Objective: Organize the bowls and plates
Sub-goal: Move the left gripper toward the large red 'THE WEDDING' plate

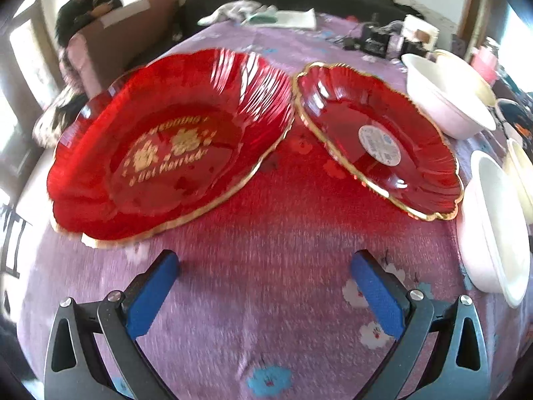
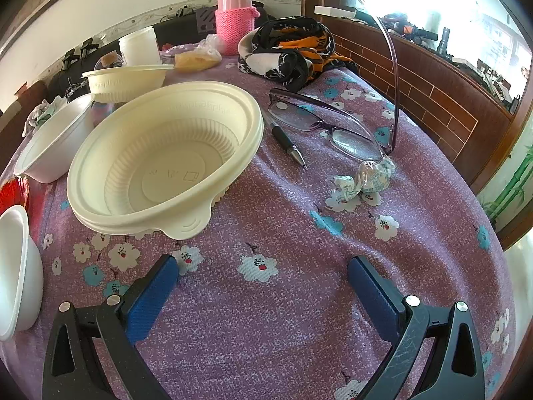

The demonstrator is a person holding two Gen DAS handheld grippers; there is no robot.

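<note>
In the left wrist view a large red scalloped plate with gold lettering [image 1: 166, 146] lies on the purple cloth ahead left, and a smaller red gold-rimmed plate with a round sticker [image 1: 376, 136] lies ahead right. White bowls [image 1: 446, 100] [image 1: 493, 226] sit at the right. My left gripper [image 1: 263, 266] is open and empty, short of both plates. In the right wrist view a cream ribbed bowl [image 2: 166, 156] sits ahead left, with another cream bowl [image 2: 126, 81] and white bowls [image 2: 53, 140] [image 2: 16, 273] around it. My right gripper [image 2: 263, 270] is open and empty.
Glasses [image 2: 329, 123], a pen [image 2: 286, 141] and wrapped candies [image 2: 363, 180] lie right of the cream bowl. A pink flask [image 2: 235, 13], a white cup [image 2: 140, 46] and a scarf [image 2: 293, 50] stand behind. A person [image 1: 86, 6] sits beyond the table's far left.
</note>
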